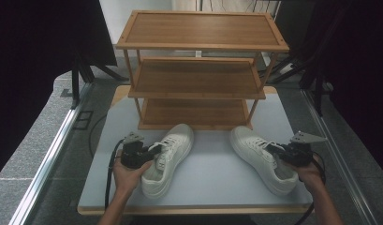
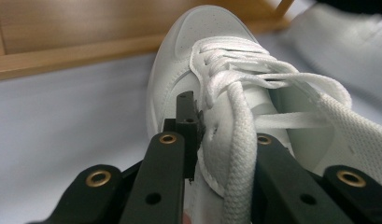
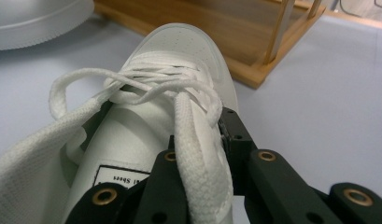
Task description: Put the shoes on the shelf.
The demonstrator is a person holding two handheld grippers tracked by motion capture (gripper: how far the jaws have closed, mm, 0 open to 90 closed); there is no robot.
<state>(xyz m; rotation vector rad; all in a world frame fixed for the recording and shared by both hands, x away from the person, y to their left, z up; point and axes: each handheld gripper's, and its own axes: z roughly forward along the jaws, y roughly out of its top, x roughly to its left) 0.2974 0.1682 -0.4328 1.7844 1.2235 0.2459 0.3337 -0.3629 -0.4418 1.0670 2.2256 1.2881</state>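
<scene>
Two white lace-up sneakers lie on the pale table [image 1: 212, 187] in front of a wooden shoe rack [image 1: 198, 91], toes toward it. My left gripper [image 1: 150, 153] is shut on the left sneaker [image 1: 173, 140] at the side wall beside the laces. In the left gripper view one jaw of the left gripper [image 2: 221, 135] is outside the left sneaker [image 2: 202, 42] and the other inside. My right gripper [image 1: 277, 152] is shut on the right sneaker [image 1: 254, 150]. The right gripper [image 3: 200, 140] pinches the right sneaker [image 3: 179, 42] at its lace-side edge.
The rack has three bamboo shelves and stands at the far half of the table. Metal rails [image 1: 48, 159] run along both sides of the table, with dark curtains beyond. Each gripper view shows the other sneaker [image 2: 347, 42] [image 3: 34, 18] at its upper corner.
</scene>
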